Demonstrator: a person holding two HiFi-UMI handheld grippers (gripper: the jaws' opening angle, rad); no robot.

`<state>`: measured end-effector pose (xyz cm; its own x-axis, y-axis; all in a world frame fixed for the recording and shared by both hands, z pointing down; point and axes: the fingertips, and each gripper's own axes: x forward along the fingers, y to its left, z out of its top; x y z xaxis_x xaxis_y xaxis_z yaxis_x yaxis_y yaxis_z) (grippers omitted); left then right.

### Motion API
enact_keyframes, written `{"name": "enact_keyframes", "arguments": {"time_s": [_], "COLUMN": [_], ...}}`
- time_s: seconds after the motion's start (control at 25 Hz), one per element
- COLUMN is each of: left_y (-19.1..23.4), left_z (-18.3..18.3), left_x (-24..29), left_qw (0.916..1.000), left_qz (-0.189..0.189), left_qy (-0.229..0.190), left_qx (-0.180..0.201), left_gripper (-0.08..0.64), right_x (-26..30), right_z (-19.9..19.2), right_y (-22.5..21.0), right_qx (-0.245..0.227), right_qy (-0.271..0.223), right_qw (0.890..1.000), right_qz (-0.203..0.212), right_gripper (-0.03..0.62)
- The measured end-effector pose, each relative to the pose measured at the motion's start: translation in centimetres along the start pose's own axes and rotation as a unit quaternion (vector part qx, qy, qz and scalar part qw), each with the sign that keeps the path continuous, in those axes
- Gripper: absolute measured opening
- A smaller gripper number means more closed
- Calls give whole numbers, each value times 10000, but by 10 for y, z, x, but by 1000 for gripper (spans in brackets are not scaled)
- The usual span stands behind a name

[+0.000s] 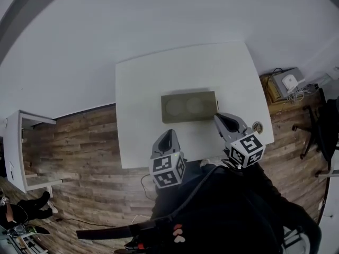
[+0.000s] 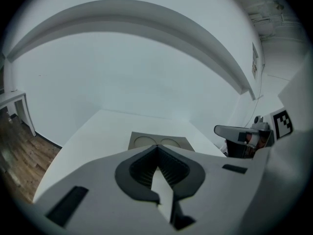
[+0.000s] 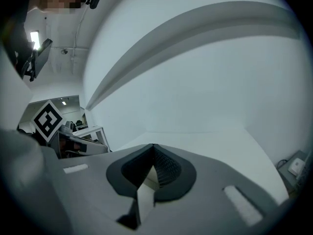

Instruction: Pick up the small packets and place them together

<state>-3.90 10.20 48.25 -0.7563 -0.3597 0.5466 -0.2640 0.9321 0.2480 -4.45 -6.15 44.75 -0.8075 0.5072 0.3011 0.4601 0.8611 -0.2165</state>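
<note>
Approach before the first pick, both claws empty

Head view: the left claw (image 1: 168, 134) and the right claw (image 1: 217, 116) hang over the near side of the white tabletop (image 1: 139, 89), near a flat olive tray (image 1: 189, 106) with two round hollows; no separate packet can be made out. Left gripper view: jaws pressed together on nothing, tray ahead. Right gripper view: jaws together, empty. Next, I judge, one claw must spread and descend to a packet

The round thing (image 1: 257, 126) near the right claw (image 1: 216, 115) is too small to identify.
</note>
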Motion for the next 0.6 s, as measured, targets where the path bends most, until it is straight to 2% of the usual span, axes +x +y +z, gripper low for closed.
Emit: {"name": "enact_keyframes", "arguments": {"time_s": [0.12, 0.32, 0.48, 0.6], "left_y": [-1, 14, 29, 36], "left_z": [13, 21, 24, 24], "left_x": [19, 46, 64, 73], "left_qw": [9997, 9991, 9983, 9975], "left_qz": [-213, -347, -436, -504], "left_qy": [28, 190, 341, 452], "left_qx": [75, 121, 181, 218], "left_gripper": [-2, -1, 0, -2], "right_x": [6, 18, 23, 25], "right_z": [1, -10, -22, -32], "right_y": [-23, -71, -97, -115], "right_qx": [3, 176, 159, -31], "right_qy": [96, 432, 815, 1190], "right_qw": [9995, 9967, 9948, 9913], "right_qz": [-299, -660, -584, -557], "right_gripper": [-6, -5, 2, 11]}}
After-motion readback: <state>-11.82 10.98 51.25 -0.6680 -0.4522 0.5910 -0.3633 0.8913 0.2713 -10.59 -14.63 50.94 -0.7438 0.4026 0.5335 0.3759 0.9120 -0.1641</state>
